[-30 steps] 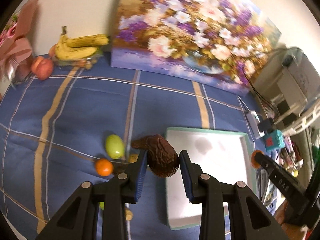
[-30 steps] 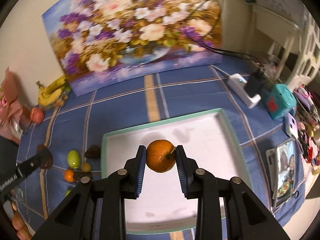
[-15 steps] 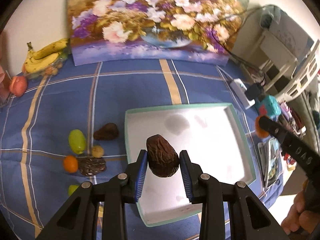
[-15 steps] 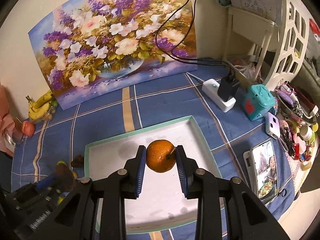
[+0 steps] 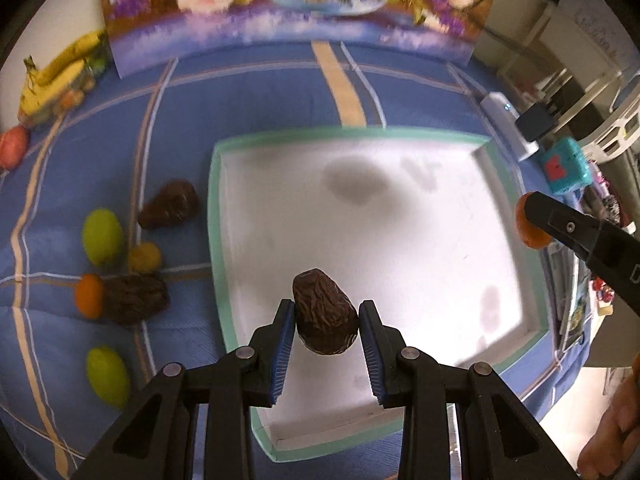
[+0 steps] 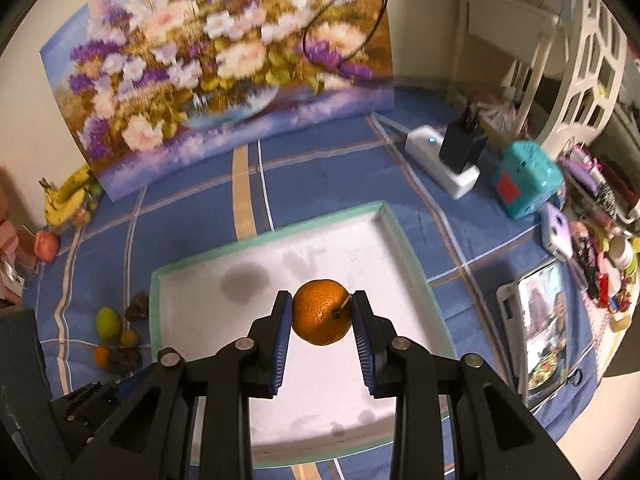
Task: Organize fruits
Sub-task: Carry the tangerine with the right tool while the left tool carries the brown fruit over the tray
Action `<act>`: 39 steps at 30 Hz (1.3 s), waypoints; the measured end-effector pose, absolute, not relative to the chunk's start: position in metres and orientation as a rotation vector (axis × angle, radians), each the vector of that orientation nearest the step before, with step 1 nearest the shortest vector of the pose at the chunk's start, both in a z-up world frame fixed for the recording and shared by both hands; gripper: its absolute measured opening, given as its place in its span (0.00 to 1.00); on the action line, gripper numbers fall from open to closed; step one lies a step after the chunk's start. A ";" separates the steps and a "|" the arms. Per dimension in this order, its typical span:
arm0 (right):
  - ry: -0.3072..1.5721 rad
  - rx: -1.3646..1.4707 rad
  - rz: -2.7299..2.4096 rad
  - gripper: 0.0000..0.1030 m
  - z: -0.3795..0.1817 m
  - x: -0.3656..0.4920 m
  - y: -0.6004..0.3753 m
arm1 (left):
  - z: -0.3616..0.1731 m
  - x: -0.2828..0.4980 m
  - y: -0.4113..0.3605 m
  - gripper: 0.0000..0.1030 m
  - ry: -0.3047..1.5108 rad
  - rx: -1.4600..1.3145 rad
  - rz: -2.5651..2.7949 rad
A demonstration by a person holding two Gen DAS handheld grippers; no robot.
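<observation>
Above white tray (image 5: 520, 208), hand-held gripper (image 5: 326, 320) steeply downward

White tray (image 5: 400, 220) floor lies bare throughout; loose fruits (image 5: 120, 264) crowd the cloth left of it, charger (image 6: 444, 160) far right
</observation>
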State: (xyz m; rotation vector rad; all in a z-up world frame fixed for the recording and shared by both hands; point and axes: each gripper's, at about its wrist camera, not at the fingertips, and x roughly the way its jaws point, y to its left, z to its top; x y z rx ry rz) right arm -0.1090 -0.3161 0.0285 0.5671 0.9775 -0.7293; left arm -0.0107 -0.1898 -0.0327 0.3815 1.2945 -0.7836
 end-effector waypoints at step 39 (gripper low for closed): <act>1.211 0.630 -0.705 0.32 -0.058 -0.096 -0.322 | -0.060 -0.009 -0.193 0.46 1.358 0.440 -0.748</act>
